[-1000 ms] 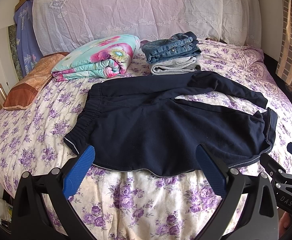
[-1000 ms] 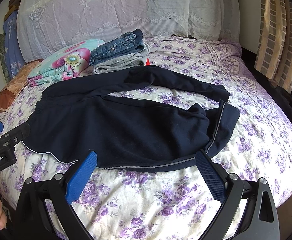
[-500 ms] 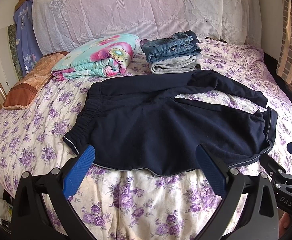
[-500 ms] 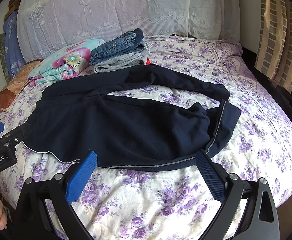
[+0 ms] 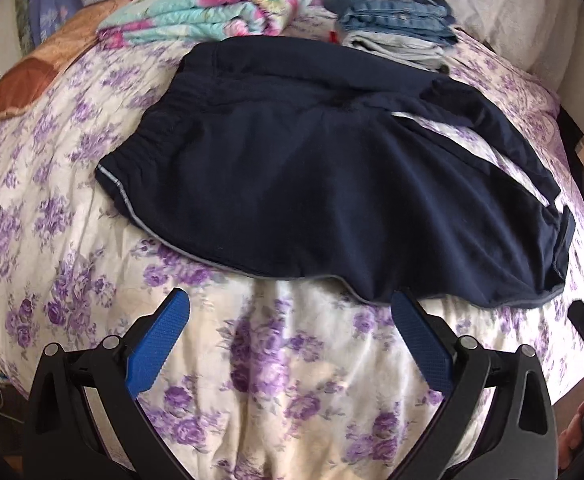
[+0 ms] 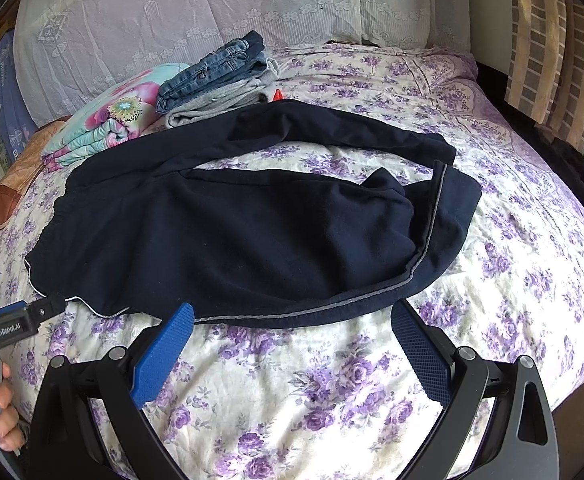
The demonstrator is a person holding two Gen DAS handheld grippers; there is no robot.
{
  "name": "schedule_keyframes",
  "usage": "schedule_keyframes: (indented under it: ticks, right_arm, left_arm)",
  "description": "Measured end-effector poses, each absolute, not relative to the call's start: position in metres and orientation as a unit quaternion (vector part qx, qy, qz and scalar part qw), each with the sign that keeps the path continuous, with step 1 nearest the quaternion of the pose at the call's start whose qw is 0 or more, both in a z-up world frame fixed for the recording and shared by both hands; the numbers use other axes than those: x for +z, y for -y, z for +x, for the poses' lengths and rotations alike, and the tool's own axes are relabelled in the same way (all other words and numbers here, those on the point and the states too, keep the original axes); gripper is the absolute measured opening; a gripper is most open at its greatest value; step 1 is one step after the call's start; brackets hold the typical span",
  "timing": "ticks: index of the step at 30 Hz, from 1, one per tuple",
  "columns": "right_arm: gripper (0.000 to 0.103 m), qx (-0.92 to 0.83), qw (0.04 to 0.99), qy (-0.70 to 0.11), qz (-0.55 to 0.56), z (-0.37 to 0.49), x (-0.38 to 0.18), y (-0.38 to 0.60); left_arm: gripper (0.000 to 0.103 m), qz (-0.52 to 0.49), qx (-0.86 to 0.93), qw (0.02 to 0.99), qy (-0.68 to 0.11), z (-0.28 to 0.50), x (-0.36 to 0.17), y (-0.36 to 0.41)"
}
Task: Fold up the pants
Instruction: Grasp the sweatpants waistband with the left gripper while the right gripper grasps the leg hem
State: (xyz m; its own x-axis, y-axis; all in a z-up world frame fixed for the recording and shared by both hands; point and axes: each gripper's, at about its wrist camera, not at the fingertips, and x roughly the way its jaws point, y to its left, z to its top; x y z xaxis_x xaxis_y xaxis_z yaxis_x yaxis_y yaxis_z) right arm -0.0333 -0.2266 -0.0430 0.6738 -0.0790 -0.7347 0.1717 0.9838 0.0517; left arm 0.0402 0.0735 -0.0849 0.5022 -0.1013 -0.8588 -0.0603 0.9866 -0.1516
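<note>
Dark navy pants (image 5: 300,168) (image 6: 251,232) with a thin grey side stripe lie spread on the floral bedspread, waistband to the left, legs reaching right and curling back at the cuffs. My left gripper (image 5: 289,314) hovers open just in front of the pants' near hem, nothing between its blue pads. My right gripper (image 6: 292,322) is open too, its fingers straddling the near hem by the striped leg. The left gripper's tip (image 6: 23,318) shows at the left edge of the right wrist view, close to the waistband corner.
The bed (image 6: 532,240) carries a folded floral blanket (image 6: 107,124) and a stack of folded jeans and grey garments (image 6: 219,80) behind the pants. An orange pillow (image 5: 31,76) lies far left. Lace pillows (image 6: 171,12) line the headboard; a curtain (image 6: 552,40) hangs right.
The left gripper has tilted down and moved closer to the pants' near hem and waistband side. The right gripper has edged forward slightly. The pants have not moved.
</note>
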Motion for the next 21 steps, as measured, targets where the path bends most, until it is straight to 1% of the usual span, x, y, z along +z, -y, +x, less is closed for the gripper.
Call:
schedule_keyframes:
  ticks: [4, 6, 7, 8, 9, 10, 11, 12, 13, 14, 17, 19, 21]
  right_arm:
    - [0.099, -0.063, 0.914, -0.396, 0.064, -0.035, -0.043, 0.231]
    - [0.099, -0.063, 0.915, -0.393, 0.066, -0.037, -0.043, 0.234]
    - [0.099, -0.063, 0.915, -0.392, 0.066, -0.038, -0.042, 0.235]
    - [0.099, -0.065, 0.915, -0.392, 0.068, -0.039, -0.043, 0.237]
    - [0.099, -0.068, 0.915, -0.392, 0.070, -0.040, -0.043, 0.241]
    - [0.099, -0.070, 0.914, -0.393, 0.073, -0.041, -0.043, 0.245]
    - [0.099, -0.074, 0.913, -0.394, 0.077, -0.043, -0.043, 0.250]
    - [0.099, -0.079, 0.913, -0.393, 0.080, -0.044, -0.042, 0.256]
    - [0.099, -0.086, 0.913, -0.391, 0.082, -0.046, -0.041, 0.263]
    - [0.099, -0.096, 0.913, -0.389, 0.083, -0.048, -0.038, 0.272]
    - [0.099, -0.120, 0.911, -0.385, 0.092, -0.055, -0.030, 0.308]
    - [0.099, -0.140, 0.902, -0.393, 0.111, -0.058, -0.029, 0.341]
    - [0.099, -0.175, 0.887, -0.406, 0.136, -0.057, -0.031, 0.377]
  left_arm:
    - [0.098, -0.180, 0.018, 0.840, -0.512, 0.067, -0.096, -0.126]
    - [0.095, -0.201, 0.031, 0.832, -0.516, 0.081, -0.102, -0.141]
    - [0.090, -0.204, 0.034, 0.832, -0.515, 0.088, -0.104, -0.145]
    - [0.072, -0.202, 0.036, 0.830, -0.518, 0.094, -0.106, -0.147]
    - [0.061, -0.198, 0.042, 0.826, -0.526, 0.100, -0.108, -0.148]
    - [0.055, -0.197, 0.046, 0.826, -0.527, 0.104, -0.109, -0.149]
    - [0.037, -0.195, 0.048, 0.829, -0.522, 0.107, -0.107, -0.150]
    - [0.027, -0.203, 0.044, 0.830, -0.518, 0.108, -0.106, -0.154]
    - [0.023, -0.222, 0.035, 0.828, -0.514, 0.110, -0.105, -0.160]
    - [0.015, -0.242, 0.026, 0.829, -0.503, 0.108, -0.103, -0.167]
    - [0.008, -0.272, 0.026, 0.843, -0.463, 0.090, -0.096, -0.181]
    - [0.008, -0.271, 0.032, 0.856, -0.439, 0.071, -0.090, -0.186]
    - [0.008, -0.276, 0.035, 0.858, -0.433, 0.059, -0.089, -0.191]
